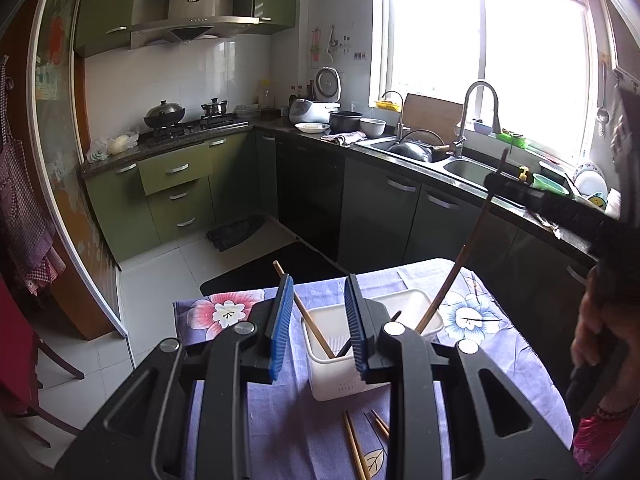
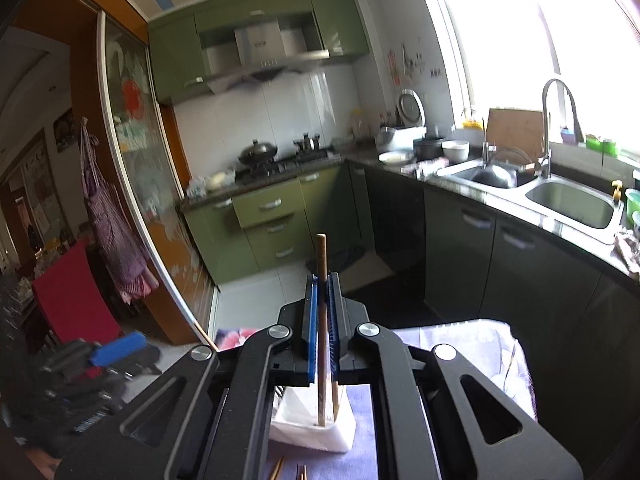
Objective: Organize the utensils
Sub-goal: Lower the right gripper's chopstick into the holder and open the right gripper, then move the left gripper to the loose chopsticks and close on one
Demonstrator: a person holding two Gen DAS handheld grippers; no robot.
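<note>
Only right tool (image 2: 323, 300) view, gripped chopstick (image 2: 322, 264)

Both wrist cams look fwd and slightly down along own fingers, close over the table (image 1: 472, 320); both share basket (image 1: 332, 380), stove (image 1: 192, 126), sink (image 1: 472, 168).

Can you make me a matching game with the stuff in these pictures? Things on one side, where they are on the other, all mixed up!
Things:
1. Chopstick in the right gripper
2. White utensil basket
3. Loose chopsticks
4. Black wok

Places:
A. On the stove
B. Lying flat on the flowered tablecloth, in front of the basket
C. Clamped between blue jaws
D. Standing on the tablecloth, chopsticks leaning inside

Pairs: 1-C, 2-D, 3-B, 4-A
</note>
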